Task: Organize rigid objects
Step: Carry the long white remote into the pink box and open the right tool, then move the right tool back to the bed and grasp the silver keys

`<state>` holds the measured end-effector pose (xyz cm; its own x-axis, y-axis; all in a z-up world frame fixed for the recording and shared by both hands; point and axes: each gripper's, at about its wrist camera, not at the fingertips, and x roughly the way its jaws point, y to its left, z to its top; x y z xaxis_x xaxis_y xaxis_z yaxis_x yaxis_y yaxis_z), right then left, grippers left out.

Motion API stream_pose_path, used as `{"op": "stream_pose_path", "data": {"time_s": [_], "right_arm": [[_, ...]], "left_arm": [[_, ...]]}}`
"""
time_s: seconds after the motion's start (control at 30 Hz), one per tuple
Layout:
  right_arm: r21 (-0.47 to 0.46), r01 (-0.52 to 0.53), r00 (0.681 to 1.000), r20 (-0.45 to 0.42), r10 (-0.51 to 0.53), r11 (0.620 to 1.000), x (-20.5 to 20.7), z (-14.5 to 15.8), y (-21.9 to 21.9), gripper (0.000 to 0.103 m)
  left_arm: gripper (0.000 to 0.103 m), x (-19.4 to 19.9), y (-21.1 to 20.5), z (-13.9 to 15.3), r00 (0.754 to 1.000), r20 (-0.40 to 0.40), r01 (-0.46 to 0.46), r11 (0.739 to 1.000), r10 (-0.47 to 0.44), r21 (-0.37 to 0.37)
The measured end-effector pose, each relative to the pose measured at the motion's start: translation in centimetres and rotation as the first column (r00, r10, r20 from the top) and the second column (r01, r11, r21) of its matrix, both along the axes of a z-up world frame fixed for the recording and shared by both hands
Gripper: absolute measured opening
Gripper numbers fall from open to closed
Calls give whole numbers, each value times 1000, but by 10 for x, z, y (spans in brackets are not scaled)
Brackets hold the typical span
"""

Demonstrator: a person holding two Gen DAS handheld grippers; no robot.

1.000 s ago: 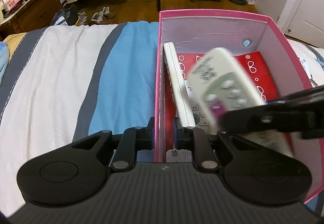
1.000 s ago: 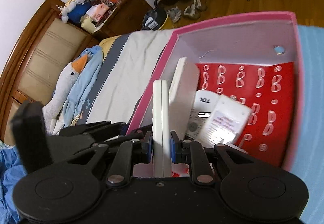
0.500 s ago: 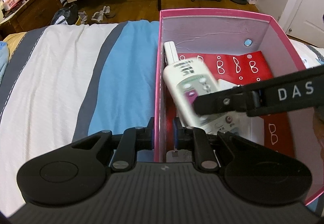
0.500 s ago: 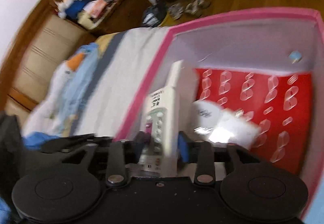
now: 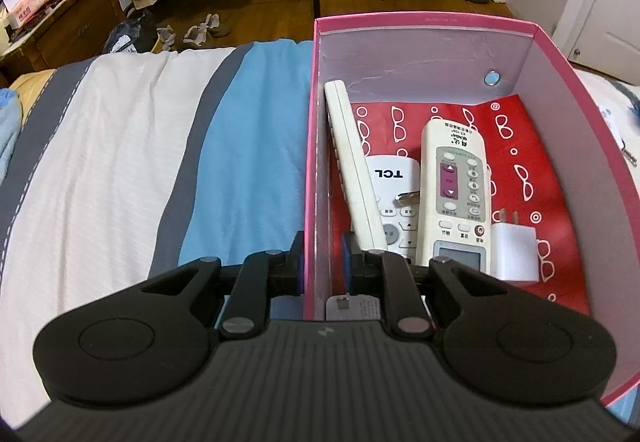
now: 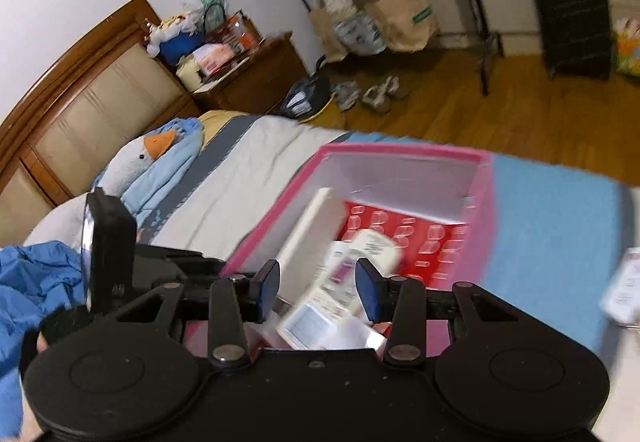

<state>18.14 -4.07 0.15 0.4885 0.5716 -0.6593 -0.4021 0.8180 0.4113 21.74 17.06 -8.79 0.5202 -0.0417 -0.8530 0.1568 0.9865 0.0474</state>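
Remotes lie inside the pink cardboard box (image 5: 424, 27) on the striped bedspread (image 5: 140, 146): a slim white one (image 5: 352, 166) tilted on edge against the left wall, a flat TCL remote (image 5: 390, 186) beside it, and a cream remote (image 5: 456, 194) with rounded buttons and a purple panel lying face up on the red patterned lining. A glossy white plug adapter (image 5: 514, 254) sits just beside it. The left gripper (image 5: 322, 258) has its jaws pinched on the box's left wall. The right gripper (image 6: 318, 288) hangs above the box, jaws wide and holding nothing
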Motion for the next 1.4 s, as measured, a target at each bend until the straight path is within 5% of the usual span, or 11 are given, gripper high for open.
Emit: {"op": "stream_pose_path", "data": {"time_s": [0.4,0.73,0.87,1.0,1.13,1.23,1.27,1.33,1.37,1.4], "right_arm": [[-104,214,977,1,-215,971,-23,-1,-125,50],[-291,378,923,50,-381,879,-11,-61,-172,51],[-320,385,921,76,-382,865,5,-71,-174,65],[-367,344,937,78,-339,864,19,-94,-164,65],[-502,283,959,141,-246,817,17,-119,-153,65],[-414,335,941,197,-276,846,21,-131,-164,72],[-383,353,934,190,-301,854,25,-132,-166,70],[-390,332,942,186,-280,859,27,-128,-160,50],[-402,307,950,186,-252,863,24,-126,-154,31],[-431,284,957,184,-224,857,20,-124,-146,28]], "left_arm": [[29,-3,-12,0,1000,-3,26,999,-26,48],[28,-3,-13,-1,1000,-4,17,998,-16,59],[27,-2,-13,-1,1000,-3,10,998,-10,66],[27,-2,-14,-2,1000,-5,10,997,-10,77],[27,-1,-15,-3,1000,-8,11,997,-10,75],[27,0,-14,-5,1000,-11,9,997,-9,73],[27,1,-14,-5,1000,-12,9,997,-8,74],[27,-1,-14,-6,1000,-14,13,997,-12,77],[27,-2,-15,-6,1000,-14,14,997,-13,78],[27,-2,-14,-5,1000,-15,13,997,-11,74]]}}
